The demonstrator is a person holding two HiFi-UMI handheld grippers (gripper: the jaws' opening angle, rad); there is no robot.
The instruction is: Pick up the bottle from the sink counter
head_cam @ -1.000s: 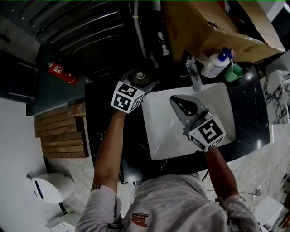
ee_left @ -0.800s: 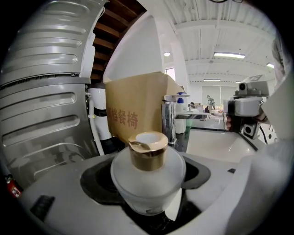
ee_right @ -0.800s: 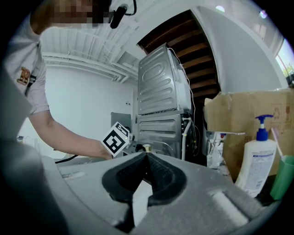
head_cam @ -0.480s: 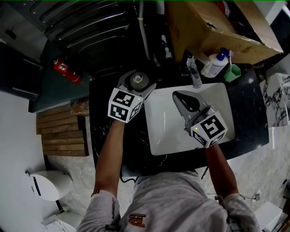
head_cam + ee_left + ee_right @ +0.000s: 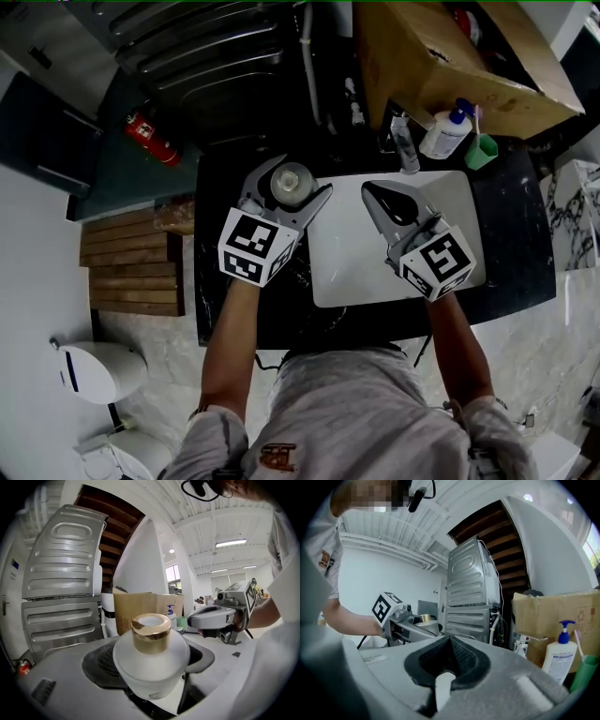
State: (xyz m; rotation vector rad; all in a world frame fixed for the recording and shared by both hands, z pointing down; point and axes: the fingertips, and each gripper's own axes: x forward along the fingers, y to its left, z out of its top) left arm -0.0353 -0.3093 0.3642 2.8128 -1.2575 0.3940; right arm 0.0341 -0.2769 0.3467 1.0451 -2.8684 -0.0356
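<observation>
Foreground: right gripper (image 5: 449, 641), jaws closed together, nothing between them. Left: left gripper (image 5: 423, 626) with a gold-capped bottle (image 5: 424, 618) between its jaws. Behind: ribbed metal appliance (image 5: 471, 592). Right: cardboard box (image 5: 553, 616), pump bottle (image 5: 560, 660), green cup (image 5: 587, 672)

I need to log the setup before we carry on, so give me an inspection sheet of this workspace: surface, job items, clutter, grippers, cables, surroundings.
Surface: black counter with a white sink set into it.
Job's things: white bottle with a gold cap, gripped between the left gripper's jaws.
Clutter: pump bottle, green cup and tap at the sink's far edge; cardboard box behind them.
Grippers: left gripper shut on the bottle; right gripper shut, empty, over the sink.
Cables: nothing seen, only a pale hose behind the counter.
Surroundings: ribbed metal appliance, red fire extinguisher, wooden slats, toilet.
</observation>
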